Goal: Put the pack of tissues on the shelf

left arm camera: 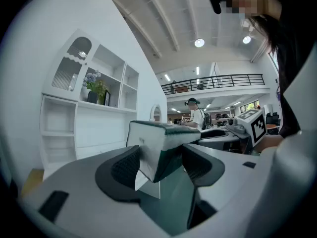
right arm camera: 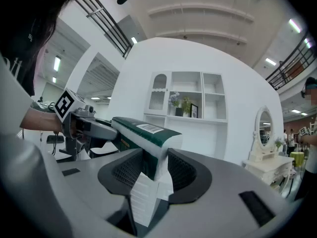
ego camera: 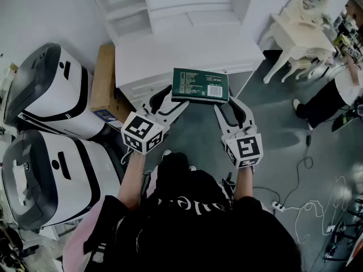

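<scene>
Pack of tissues (ego camera: 200,85): held level in the air, barcode face up, over the front edge of the white countertop (ego camera: 187,52).
Left gripper (ego camera: 169,100): jaws clamped on the pack's left end, with a loose flap of wrapper hanging between them.
Right gripper (ego camera: 229,105): jaws clamped on the pack's right end, with a folded flap below there too.
Long axis: laid crosswise from one gripper to the other, parallel to the cabinet front.
Shelf (ego camera: 131,10): set straight ahead of the pack, beyond the countertop, with its open compartments facing the grippers.
Nearer hand: neither is judged clearly nearer, since each end is carried by one gripper.
Coming move: a forward carry by both hands together is judged to be needed, with the pack kept broadside to the shelf.
</scene>
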The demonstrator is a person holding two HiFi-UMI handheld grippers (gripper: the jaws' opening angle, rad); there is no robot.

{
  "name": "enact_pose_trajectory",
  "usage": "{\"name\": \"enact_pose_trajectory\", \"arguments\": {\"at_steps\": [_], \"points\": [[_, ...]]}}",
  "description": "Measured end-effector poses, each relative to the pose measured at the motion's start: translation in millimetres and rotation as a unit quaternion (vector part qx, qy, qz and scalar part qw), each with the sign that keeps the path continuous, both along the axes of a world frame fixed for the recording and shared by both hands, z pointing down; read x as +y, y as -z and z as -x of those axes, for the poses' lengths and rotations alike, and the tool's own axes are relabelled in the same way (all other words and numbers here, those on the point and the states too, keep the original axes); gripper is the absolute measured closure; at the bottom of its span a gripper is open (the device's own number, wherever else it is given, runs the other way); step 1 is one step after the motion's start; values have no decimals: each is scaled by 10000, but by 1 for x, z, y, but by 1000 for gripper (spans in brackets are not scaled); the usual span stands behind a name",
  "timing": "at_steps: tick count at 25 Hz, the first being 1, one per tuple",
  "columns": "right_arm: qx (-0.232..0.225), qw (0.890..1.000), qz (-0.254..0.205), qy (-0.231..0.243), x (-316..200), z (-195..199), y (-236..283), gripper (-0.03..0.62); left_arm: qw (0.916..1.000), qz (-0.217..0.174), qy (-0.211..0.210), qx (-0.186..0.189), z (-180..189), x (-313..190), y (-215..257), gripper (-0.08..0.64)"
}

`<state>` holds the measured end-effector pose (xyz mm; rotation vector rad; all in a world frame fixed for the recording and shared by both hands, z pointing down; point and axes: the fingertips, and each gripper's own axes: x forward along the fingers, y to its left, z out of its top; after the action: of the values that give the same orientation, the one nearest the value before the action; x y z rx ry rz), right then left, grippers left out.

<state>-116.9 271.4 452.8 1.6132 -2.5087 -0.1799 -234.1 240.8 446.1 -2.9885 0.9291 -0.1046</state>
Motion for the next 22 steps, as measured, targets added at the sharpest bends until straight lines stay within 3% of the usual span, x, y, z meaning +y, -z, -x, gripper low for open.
{"name": "enact_pose_trajectory", "arguments": {"at_steps": [13,22], "points": [[-144,9998,-14,-147,-33,-29,0,410,9999,27,-163,-15,-31,-37,1,282],[-127,9990,59,-423,-112,-73,3,410,9991,58,-420,-13,-76,-123,3,284]]}}
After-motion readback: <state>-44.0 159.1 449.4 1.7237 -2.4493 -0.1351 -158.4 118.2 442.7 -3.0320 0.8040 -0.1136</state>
